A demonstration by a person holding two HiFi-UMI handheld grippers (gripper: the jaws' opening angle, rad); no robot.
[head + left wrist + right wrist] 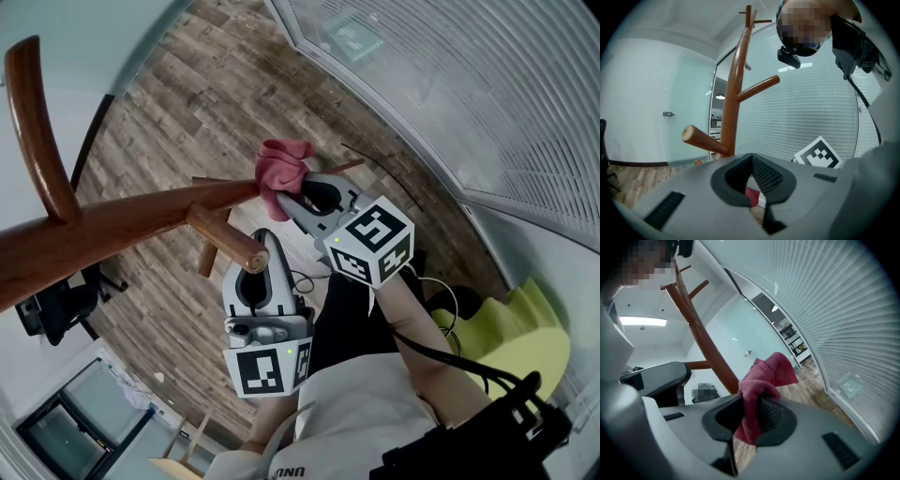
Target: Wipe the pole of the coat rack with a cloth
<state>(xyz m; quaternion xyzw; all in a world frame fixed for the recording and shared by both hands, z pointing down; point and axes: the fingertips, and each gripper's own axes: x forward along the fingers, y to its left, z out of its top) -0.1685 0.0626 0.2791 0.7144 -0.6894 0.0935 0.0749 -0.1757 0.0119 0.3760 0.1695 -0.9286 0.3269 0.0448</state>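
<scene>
Wood-plank floor, glass wall with blinds at right. Right gripper (287, 199) clamped on cloth (284, 161), cloth against pole (131, 225). Left gripper (261, 246) closed, empty, near peg (225, 239). Press cloth firmly; stroke along pole length.

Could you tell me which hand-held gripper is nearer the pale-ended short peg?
Left. The left hand-held gripper sits right beside the tip of the peg; the right hand-held gripper is farther off, holding the red cloth at the pole.

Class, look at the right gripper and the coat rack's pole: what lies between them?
A red cloth, clamped in the right gripper, sits bunched between it and the pole, apparently touching the wood. The right gripper view shows this best.
</scene>
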